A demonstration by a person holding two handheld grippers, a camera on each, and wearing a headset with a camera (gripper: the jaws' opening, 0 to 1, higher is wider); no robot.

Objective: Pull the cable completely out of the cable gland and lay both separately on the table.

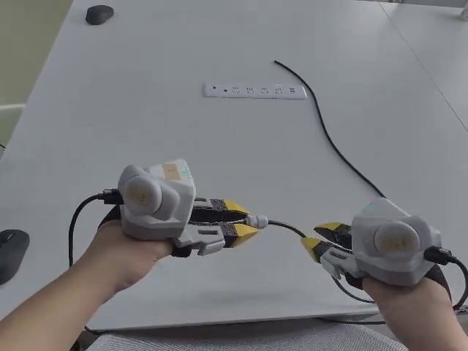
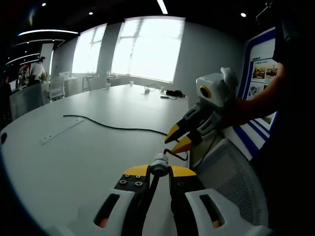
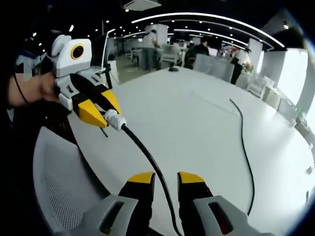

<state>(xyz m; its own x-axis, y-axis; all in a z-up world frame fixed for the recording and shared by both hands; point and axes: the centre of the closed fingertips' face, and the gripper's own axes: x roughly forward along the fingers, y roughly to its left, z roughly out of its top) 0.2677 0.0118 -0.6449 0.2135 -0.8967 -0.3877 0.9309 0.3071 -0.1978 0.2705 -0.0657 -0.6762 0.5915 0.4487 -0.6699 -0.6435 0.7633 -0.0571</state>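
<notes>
The left gripper (image 1: 247,219) pinched the cable gland (image 1: 256,219) to anchor it, while the right gripper (image 1: 322,235) — jaws spread astride the cable (image 1: 285,226) — seemed poised to grip and pull.

Over the near edge of the white table (image 1: 146,124), the grey-and-yellow left gripper (image 1: 245,220) is left of the right gripper (image 1: 319,236). The small grey plastic cable gland (image 1: 257,220) sits clamped between the left jaws. Its thin black cable (image 1: 289,227) runs right, between the right gripper's parted jaws. Behind both lies a white power strip (image 1: 254,91). 1 dark oval mouse (image 1: 99,14) lies far back left, and a 2nd dark mouse (image 1: 10,252) lies at the left edge.
</notes>
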